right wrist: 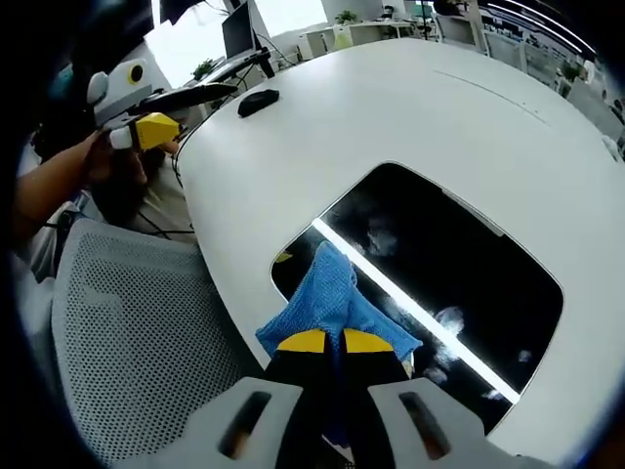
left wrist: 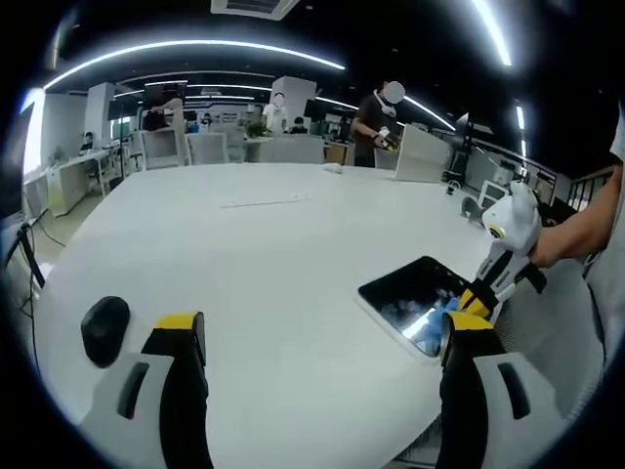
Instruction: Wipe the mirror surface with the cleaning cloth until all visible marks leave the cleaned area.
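Note:
The rectangular mirror (right wrist: 459, 254) lies flat near the white table's edge, dark and reflecting a ceiling light strip, with whitish smudges (right wrist: 379, 234) on it. My right gripper (right wrist: 335, 340) is shut on a blue cleaning cloth (right wrist: 327, 293), which rests on the mirror's near corner. In the left gripper view the mirror (left wrist: 410, 288) sits at the right, with the right gripper (left wrist: 479, 295) and the cloth (left wrist: 448, 311) on its near end. My left gripper (left wrist: 324, 332) is open over the bare table, holding nothing. It also appears as the left gripper (right wrist: 156, 125) off the table's edge.
The white table (left wrist: 264, 254) is large and rounded. A black mouse (left wrist: 104, 327) lies by the left jaw, seen too as the mouse (right wrist: 259, 101). A grey mesh chair (right wrist: 127, 332) stands beside the table edge. People and desks are far behind.

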`<state>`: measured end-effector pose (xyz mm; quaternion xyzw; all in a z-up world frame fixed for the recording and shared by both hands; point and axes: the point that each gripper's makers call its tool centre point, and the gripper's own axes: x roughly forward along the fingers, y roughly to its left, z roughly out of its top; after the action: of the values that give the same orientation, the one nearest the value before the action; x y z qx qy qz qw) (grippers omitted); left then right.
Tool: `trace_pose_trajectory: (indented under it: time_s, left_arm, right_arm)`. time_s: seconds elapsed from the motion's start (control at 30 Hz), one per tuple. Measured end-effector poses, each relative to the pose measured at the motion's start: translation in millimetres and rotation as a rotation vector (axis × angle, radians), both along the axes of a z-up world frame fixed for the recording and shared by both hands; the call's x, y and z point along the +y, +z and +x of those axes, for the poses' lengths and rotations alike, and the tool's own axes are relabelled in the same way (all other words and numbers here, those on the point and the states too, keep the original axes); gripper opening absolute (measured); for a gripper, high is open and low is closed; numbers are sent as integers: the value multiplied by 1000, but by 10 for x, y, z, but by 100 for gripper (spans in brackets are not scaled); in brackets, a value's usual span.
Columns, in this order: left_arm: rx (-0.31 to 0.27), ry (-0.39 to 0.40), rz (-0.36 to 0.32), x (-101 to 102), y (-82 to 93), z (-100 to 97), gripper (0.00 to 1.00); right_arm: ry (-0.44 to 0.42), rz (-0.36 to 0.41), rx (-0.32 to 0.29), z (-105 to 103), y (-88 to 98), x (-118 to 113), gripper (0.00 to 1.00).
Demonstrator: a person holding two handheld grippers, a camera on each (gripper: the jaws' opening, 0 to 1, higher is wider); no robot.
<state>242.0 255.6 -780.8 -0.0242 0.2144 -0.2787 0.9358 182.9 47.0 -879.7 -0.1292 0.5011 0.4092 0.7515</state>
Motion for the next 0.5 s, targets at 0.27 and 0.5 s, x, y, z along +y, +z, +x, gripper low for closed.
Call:
trace_pose_trajectory:
  time_s: [0.27, 0.5]
  left_arm:
    - [-5, 3, -3, -12, 22, -5, 99]
    - [-2, -1, -3, -14, 18, -5, 99]
  right_arm:
    - [-8, -3, 2, -4, 2, -71, 0]
    - [-22, -10, 3, 10, 6, -162, 0]
